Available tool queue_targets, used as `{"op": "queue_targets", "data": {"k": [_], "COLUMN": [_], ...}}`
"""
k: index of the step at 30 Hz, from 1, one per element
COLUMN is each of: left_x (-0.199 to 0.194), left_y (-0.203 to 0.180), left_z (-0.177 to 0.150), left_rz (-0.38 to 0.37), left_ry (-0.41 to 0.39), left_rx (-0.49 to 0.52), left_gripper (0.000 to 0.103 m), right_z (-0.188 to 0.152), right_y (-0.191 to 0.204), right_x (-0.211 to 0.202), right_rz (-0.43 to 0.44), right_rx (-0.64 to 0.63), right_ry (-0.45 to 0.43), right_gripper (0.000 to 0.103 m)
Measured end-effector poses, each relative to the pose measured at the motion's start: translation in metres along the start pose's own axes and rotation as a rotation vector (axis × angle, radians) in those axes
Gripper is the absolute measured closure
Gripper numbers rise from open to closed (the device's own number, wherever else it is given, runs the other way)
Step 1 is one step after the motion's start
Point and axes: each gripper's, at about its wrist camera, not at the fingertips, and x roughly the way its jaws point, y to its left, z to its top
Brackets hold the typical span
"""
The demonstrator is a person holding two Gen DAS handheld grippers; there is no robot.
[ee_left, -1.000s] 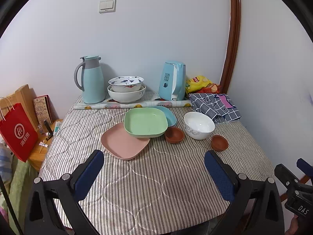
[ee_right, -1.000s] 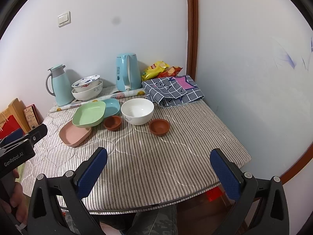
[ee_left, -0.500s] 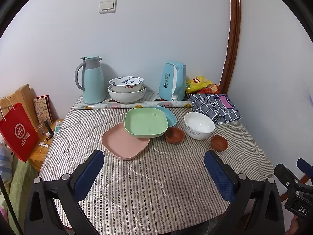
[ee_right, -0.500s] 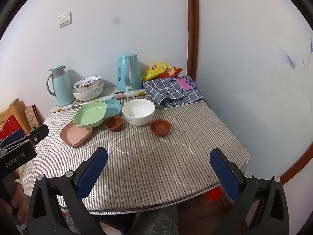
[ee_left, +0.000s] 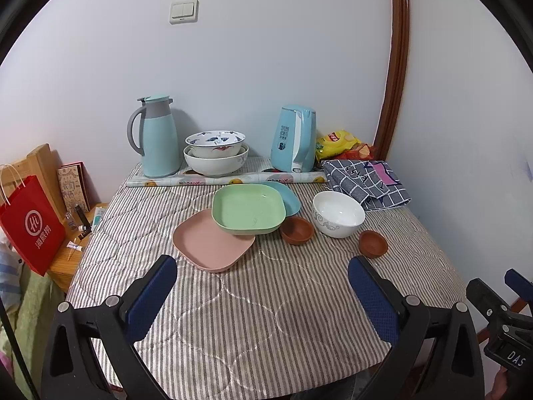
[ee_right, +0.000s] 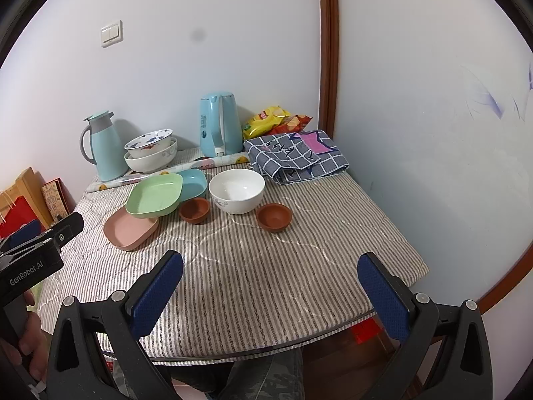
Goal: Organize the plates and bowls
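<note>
A green square plate [ee_left: 248, 208] leans on a pink plate [ee_left: 210, 245] and a blue plate [ee_left: 286, 196] mid-table. Right of them stand a brown small bowl [ee_left: 297, 230], a white bowl [ee_left: 338, 213] and a second brown bowl [ee_left: 373, 243]. Two patterned bowls [ee_left: 216, 153] sit stacked at the back. My left gripper [ee_left: 263, 296] hangs open over the near table, holding nothing. My right gripper [ee_right: 271, 291] is open above the front edge, also holding nothing; the same dishes show there: green plate [ee_right: 155, 195], white bowl [ee_right: 237, 190], brown bowls [ee_right: 195, 210] [ee_right: 273, 217].
At the back stand a teal thermos jug [ee_left: 156, 136], a blue electric kettle [ee_left: 294, 140], snack bags [ee_left: 339, 140] and a folded checked cloth [ee_left: 366, 180]. A red paper bag [ee_left: 31, 226] and a wooden side table are left of the striped tablecloth [ee_left: 266, 316]. Walls close the back and right.
Both views have crept slightly; the dishes sit a touch lower and nearer in the frames. Nothing was taken hold of or moved on the table.
</note>
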Motion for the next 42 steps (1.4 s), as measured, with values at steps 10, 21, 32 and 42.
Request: {"op": "queue_targets", "data": {"k": [10, 21, 32, 42], "left_x": [0.002, 0.004, 0.014, 0.036], "left_y": [-0.005, -0.005, -0.003, -0.001], "left_z": [-0.001, -0.001, 0.003, 0.014], "left_rz": [0.007, 0.002, -0.001, -0.013], "left_ry": [0.003, -0.002, 0.003, 0.030], "left_rx": [0.003, -0.006, -0.003, -0.002], "left_gripper": [0.000, 0.000, 0.000, 0.000], "right_z": [0.001, 0.001, 0.002, 0.013], "right_y": [0.001, 0.005, 0.010, 0.013], "right_x": [-0.001, 0.003, 0.019, 0.030], "right_rz": [0.002, 0.010, 0.020, 0.025], "right_rx": [-0.005, -0.013, -0.015, 0.005], "right_ry": [0.002, 0.004, 0.026, 0.023], "right_gripper": [0.000, 0.000, 0.000, 0.000]}}
